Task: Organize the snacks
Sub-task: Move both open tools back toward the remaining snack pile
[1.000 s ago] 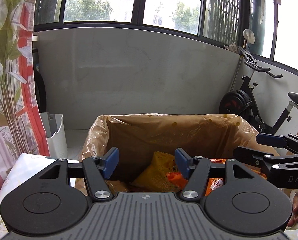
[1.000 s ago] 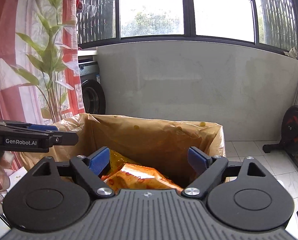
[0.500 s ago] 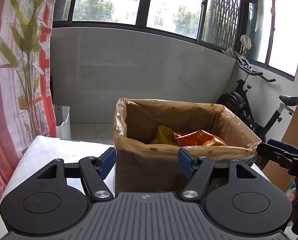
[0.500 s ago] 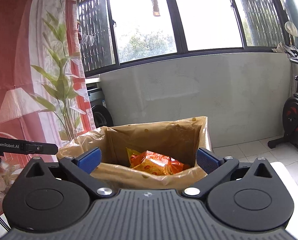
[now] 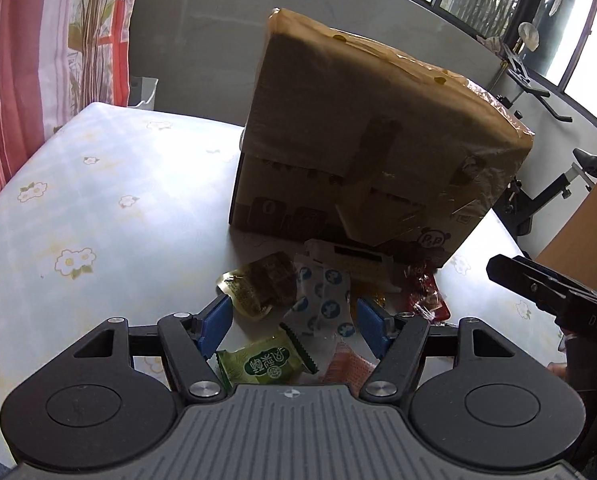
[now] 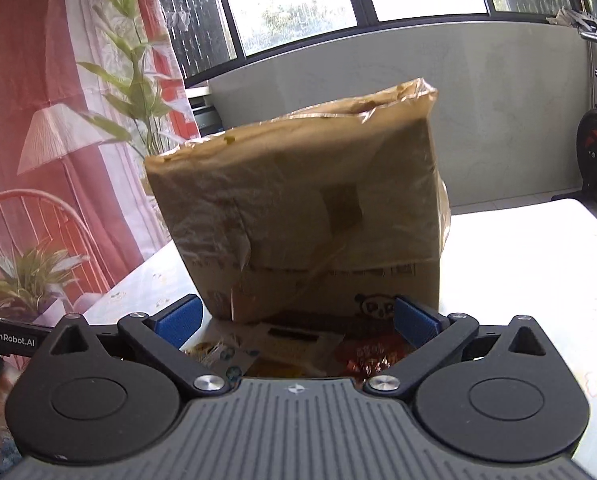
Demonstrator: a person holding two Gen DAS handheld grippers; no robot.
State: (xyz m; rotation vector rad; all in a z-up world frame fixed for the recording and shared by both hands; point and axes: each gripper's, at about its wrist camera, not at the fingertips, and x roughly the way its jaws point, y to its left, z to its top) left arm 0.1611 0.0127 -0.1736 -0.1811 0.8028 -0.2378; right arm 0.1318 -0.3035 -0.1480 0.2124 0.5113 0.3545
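White lettering "GenRobot.AI" stands on the black left gripper (image 6: 10, 334) bar, "DAS" on the black right gripper (image 5: 554, 300) body, Chinese characters unreadable on the green snack packet (image 5: 264, 364).

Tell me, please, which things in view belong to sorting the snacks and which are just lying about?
Part of the job:
cardboard box
green packet
brown packet
white packet with blue dots
red packet

Just lying about:
exercise bike
curtain
white bin
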